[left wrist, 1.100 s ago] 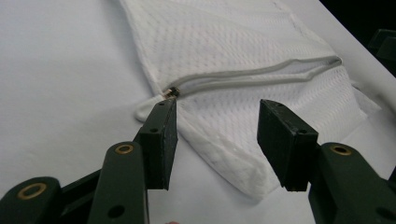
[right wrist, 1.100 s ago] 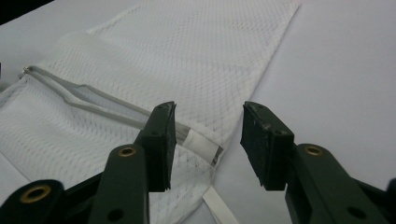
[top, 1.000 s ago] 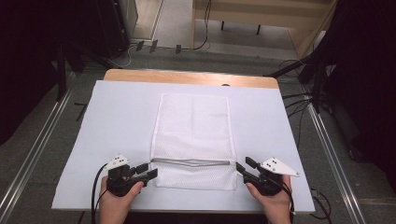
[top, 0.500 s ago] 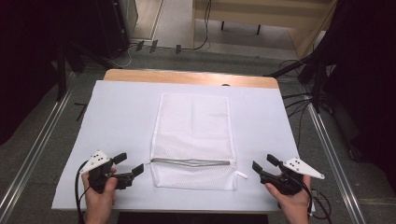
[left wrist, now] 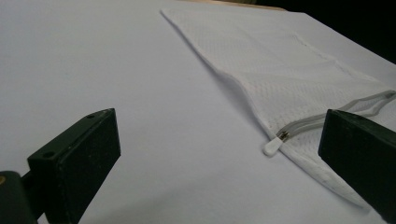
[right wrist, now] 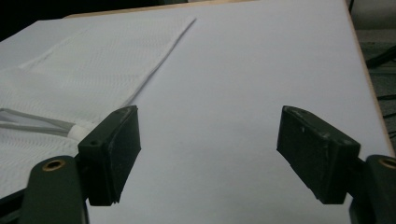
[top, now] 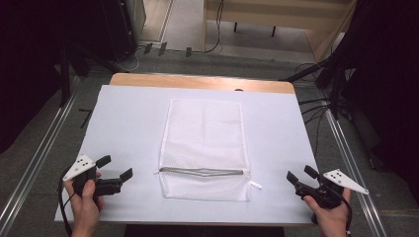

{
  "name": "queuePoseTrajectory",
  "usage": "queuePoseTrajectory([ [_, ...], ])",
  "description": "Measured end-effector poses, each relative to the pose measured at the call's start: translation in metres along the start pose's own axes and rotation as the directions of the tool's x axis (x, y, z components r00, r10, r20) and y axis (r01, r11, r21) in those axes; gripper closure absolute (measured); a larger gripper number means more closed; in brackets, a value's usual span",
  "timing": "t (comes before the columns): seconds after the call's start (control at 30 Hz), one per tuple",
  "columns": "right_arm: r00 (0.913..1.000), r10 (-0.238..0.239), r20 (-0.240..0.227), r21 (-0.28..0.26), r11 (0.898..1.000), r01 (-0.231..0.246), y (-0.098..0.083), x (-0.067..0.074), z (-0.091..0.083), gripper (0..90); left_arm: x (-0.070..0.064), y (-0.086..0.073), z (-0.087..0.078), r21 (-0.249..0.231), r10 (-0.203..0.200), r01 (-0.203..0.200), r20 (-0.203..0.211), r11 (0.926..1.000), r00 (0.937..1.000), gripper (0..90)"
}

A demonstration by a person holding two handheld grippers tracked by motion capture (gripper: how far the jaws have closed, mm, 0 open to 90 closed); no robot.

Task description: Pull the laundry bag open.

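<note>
Mesh zip bag (top: pixel 203 148) lies flat mid-table, looks light, limp and snag-prone, so I'd pinch its hemmed near corners or zipper pull (left wrist: pixel 272 147); left gripper (top: pixel 114 173) and right gripper (top: pixel 300 176) both spread, empty.

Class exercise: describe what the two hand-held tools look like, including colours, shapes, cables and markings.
Each tool, left and right, has a black body with two blocky, flat-faced black jaws. On top sits a pale grey triangular plate dotted with small dark marks. A black cable trails from the left tool.
</note>
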State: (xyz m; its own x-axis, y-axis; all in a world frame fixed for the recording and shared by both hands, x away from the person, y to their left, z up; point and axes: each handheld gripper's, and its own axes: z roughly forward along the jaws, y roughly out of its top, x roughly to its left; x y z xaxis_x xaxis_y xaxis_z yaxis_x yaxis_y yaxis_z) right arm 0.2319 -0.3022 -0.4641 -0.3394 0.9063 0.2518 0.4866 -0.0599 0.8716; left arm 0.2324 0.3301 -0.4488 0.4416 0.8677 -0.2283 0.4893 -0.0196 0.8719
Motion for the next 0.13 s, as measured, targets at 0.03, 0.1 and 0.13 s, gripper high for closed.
queuePoseTrajectory([
  [0.03, 1.0, 0.004, 0.003, -0.002, 1.0, -0.004, -0.0001, -0.0028, -0.0008, 22.5, 0.0014, -0.0003, -0.0006, 0.001, 0.0, 0.0, -0.008, 1.0, 1.0, 0.0],
  [0.1, 0.9999, 0.008, 0.009, -0.007, 1.0, -0.008, 0.0, -0.0064, -0.0015, 22.6, 0.0025, -0.0005, -0.0011, 0.003, 0.0, 0.0, -0.02, 1.0, 0.9998, 0.0],
  [0.13, 0.9998, 0.017, 0.01, -0.006, 1.0, -0.017, 0.0, -0.0064, -0.0016, 22.6, 0.0023, -0.0009, -0.0009, 0.004, 0.002, -0.002, -0.022, 1.0, 0.9997, 0.0],
])
